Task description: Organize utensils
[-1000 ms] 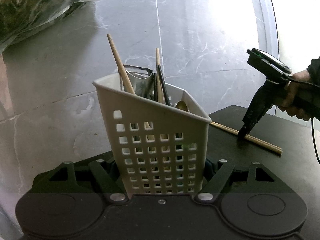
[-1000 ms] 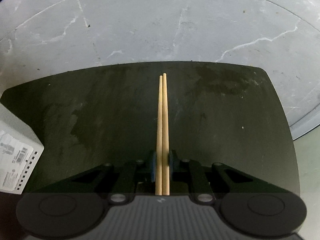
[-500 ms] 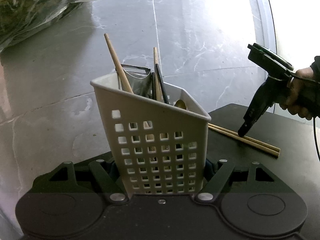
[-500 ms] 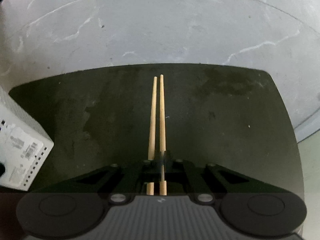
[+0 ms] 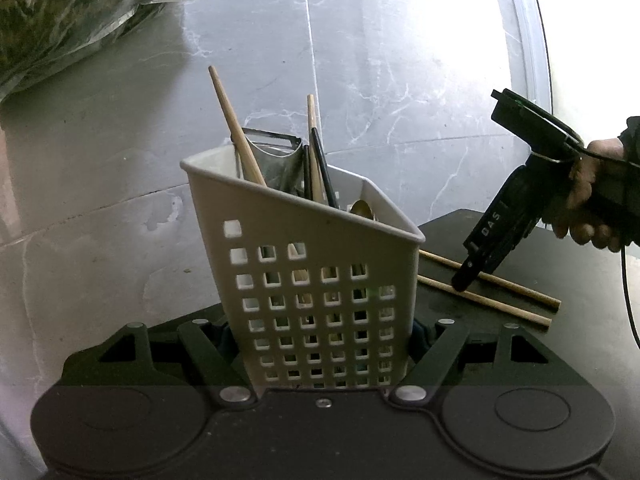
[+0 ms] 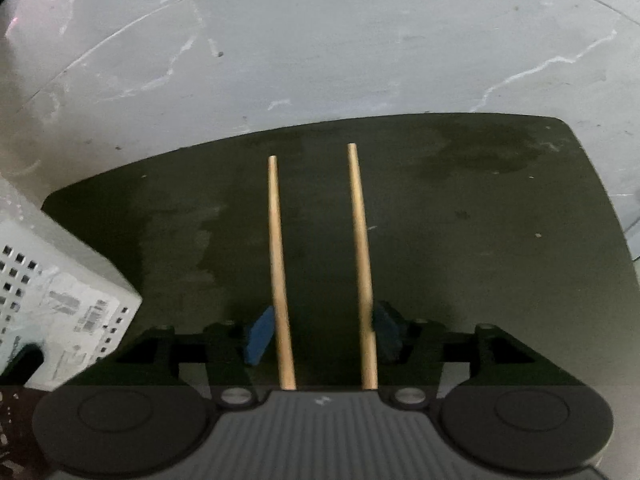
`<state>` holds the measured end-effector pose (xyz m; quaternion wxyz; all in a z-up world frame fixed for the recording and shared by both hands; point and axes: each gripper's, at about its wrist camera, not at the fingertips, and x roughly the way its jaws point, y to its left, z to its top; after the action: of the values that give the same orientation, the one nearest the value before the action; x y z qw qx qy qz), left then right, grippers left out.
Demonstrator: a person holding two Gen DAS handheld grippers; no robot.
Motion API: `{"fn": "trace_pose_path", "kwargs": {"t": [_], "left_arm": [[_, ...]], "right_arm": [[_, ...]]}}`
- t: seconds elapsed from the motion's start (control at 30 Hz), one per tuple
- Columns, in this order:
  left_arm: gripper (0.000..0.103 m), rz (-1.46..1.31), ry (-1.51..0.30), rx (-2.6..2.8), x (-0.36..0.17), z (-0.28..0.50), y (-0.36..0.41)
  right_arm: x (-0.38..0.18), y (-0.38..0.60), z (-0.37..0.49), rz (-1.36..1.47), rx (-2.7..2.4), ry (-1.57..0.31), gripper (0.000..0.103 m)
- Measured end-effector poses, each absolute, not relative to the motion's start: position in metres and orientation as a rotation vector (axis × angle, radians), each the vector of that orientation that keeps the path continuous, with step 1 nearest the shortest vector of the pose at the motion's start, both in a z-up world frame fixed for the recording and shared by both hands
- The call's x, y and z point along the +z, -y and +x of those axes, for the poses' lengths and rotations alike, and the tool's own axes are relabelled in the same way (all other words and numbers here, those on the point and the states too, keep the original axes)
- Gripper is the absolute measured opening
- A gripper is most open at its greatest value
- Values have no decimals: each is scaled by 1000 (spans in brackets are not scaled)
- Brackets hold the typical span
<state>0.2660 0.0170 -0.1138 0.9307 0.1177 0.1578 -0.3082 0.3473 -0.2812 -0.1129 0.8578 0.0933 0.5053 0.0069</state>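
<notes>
My left gripper point(image 5: 322, 340) is shut on a white perforated utensil basket point(image 5: 312, 280) and holds it tilted; wooden sticks, a peeler and dark utensils stand in it. Two wooden chopsticks point(image 6: 320, 272) lie apart on the black mat point(image 6: 480, 240). My right gripper point(image 6: 322, 334) is open over them, with one chopstick next to each blue pad point(image 6: 260, 334). In the left wrist view the right gripper point(image 5: 464, 282) points down at the chopsticks point(image 5: 488, 294), just right of the basket. The basket's corner shows at left in the right wrist view point(image 6: 60, 300).
The black mat point(image 5: 580, 280) lies on a grey marbled surface point(image 5: 360, 60). A clear plastic bag with green contents point(image 5: 80, 12) lies at the far left. A curved pale edge point(image 5: 532, 40) runs along the far right.
My right gripper has opened, and the two chopsticks that it held together now lie spread apart on the mat. The basket has stayed in my left gripper.
</notes>
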Motion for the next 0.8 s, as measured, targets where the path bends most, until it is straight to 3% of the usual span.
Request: {"fn": "trace_pose_path", "kwargs": {"t": [0.07, 0.13, 0.2, 0.27, 0.33, 0.8], "left_arm": [[78, 239, -324, -631, -114, 266, -17], [78, 239, -323, -630, -114, 265, -17], [78, 239, -324, -631, -114, 265, -17], [78, 238, -325, -630, -114, 266, -17], [78, 237, -326, -628, -114, 265, -16], [78, 237, -317, -636, -117, 267, -19]], "right_arm": [[-114, 273, 348, 175, 28, -1062, 77], [-116, 264, 348, 128, 32, -1060, 76], [-117, 250, 347, 17, 8, -1057, 61], [-115, 247, 346, 9, 13, -1044, 32], [-113, 248, 346, 21, 11, -1045, 15], [-114, 246, 330, -3, 29, -1050, 13]]}}
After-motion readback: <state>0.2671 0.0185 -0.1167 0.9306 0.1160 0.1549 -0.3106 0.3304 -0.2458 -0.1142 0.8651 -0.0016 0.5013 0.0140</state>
